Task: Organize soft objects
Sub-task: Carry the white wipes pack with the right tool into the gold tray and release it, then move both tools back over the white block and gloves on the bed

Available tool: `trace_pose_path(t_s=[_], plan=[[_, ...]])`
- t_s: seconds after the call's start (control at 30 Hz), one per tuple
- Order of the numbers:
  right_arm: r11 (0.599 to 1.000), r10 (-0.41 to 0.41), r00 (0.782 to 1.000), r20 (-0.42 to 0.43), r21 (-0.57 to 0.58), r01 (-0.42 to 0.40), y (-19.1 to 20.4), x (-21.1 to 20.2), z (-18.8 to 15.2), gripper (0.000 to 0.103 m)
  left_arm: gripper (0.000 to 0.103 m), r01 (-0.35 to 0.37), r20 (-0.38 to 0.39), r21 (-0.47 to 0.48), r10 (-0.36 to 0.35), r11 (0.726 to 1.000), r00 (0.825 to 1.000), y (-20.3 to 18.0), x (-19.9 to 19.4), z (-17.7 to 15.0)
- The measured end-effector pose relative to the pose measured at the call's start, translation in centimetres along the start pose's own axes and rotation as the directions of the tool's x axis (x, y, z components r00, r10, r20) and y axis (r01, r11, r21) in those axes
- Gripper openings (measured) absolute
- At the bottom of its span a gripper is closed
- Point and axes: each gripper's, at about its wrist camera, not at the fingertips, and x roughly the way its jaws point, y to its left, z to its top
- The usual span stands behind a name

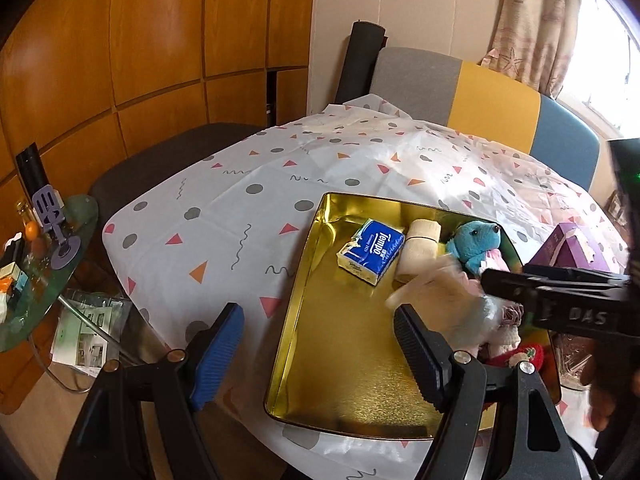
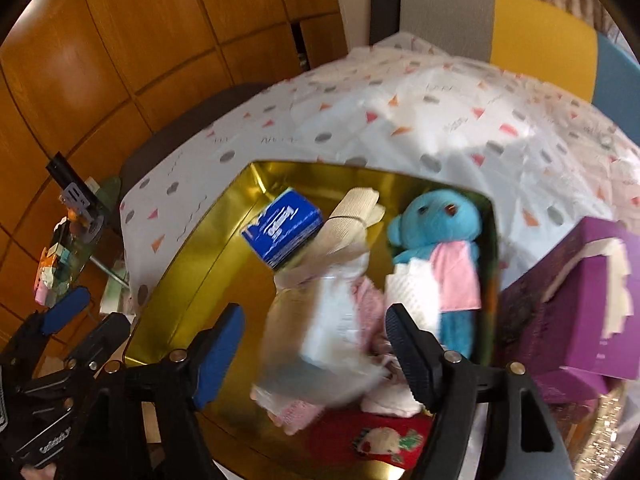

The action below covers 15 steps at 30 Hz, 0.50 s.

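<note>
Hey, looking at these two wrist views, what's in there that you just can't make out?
- White and pink soft bundle in the gold metal tray: motion-blurred in both views, so its identity is unclear.
- Red fabric item with a cartoon face: partly covered by the bundle in the right wrist view.
- Purple cardboard box: cut by the right edge in the right wrist view.
- Right gripper: fingers apart around the bundle; contact unclear.
</note>
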Motion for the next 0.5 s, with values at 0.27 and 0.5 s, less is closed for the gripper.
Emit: trace_pose_path(t_s=[0.27, 0.5], plan=[[0.996, -0.085, 0.987, 0.134, -0.022, 0.088, -1.0, -5.3, -1.0, 0.074, 0.078, 0.014, 0.017, 0.032, -0.015, 0.999, 1.000, -1.2, -0.9, 0.0], [0.989, -0.146, 0.949, 0.281, 0.046, 0.139, -4.9, -12.0, -2.6, 0.074, 0.078, 0.028, 0.030, 0.070, -0.030, 0.997, 0.999, -2.7, -1.6, 0.1]])
